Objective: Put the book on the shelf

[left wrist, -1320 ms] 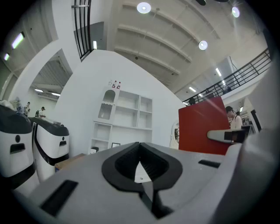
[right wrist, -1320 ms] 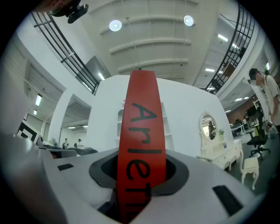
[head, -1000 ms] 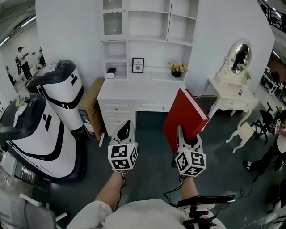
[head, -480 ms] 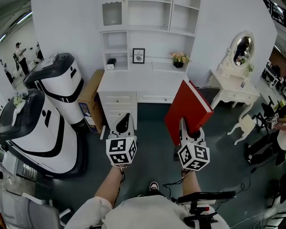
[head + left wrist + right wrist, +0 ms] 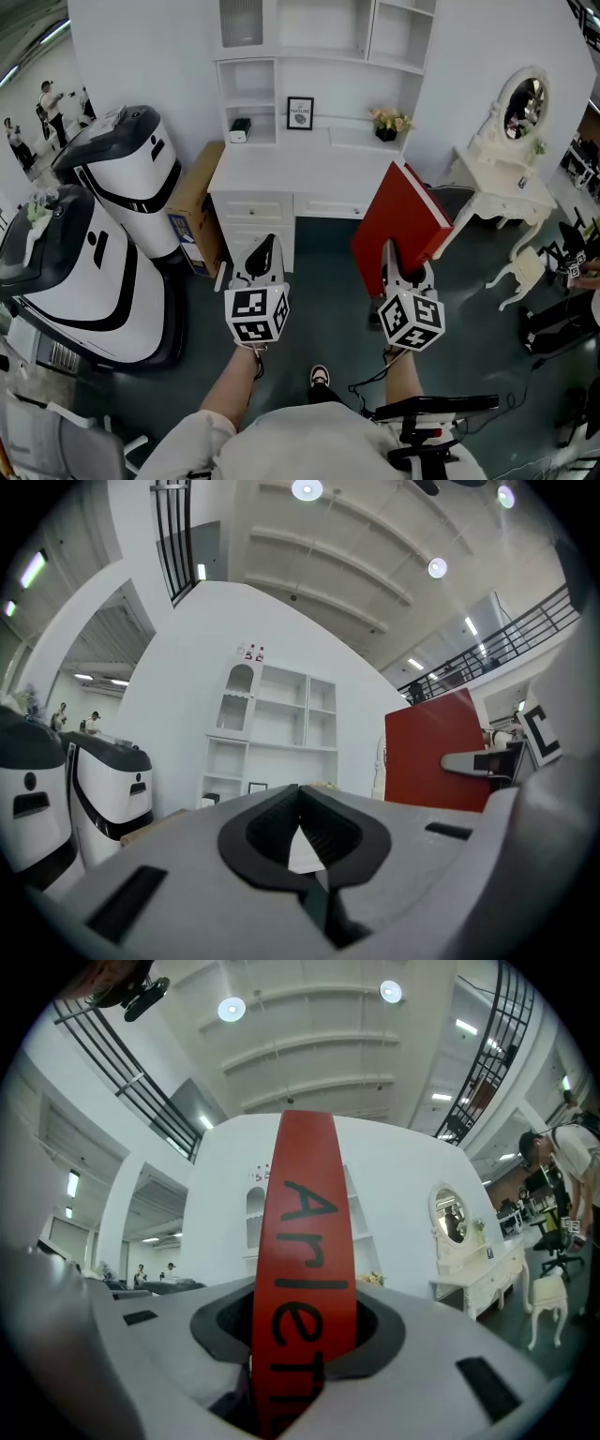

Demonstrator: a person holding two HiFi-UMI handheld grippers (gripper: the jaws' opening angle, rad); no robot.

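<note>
Between the fingers of the right gripper [image 5: 395,269], the red book [image 5: 405,223] stood clamped upright for shelving; left gripper [image 5: 263,253] shut, empty.

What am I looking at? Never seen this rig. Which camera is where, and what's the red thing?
No robot here: a person holds a two-jaw tool in each hand; the marker cubes are part of the tools. The head view comes from a camera on the person's head, looking down over both arms. The other two views come from cameras riding on each tool, looking along its jaws. The right tool is clamped on the red thing, a book; its spine fills the middle of the right gripper view. The left tool is shut and holds nothing. Ahead stands a white desk with a shelf above it; a framed picture and flowers sit at the desk's back.
</note>
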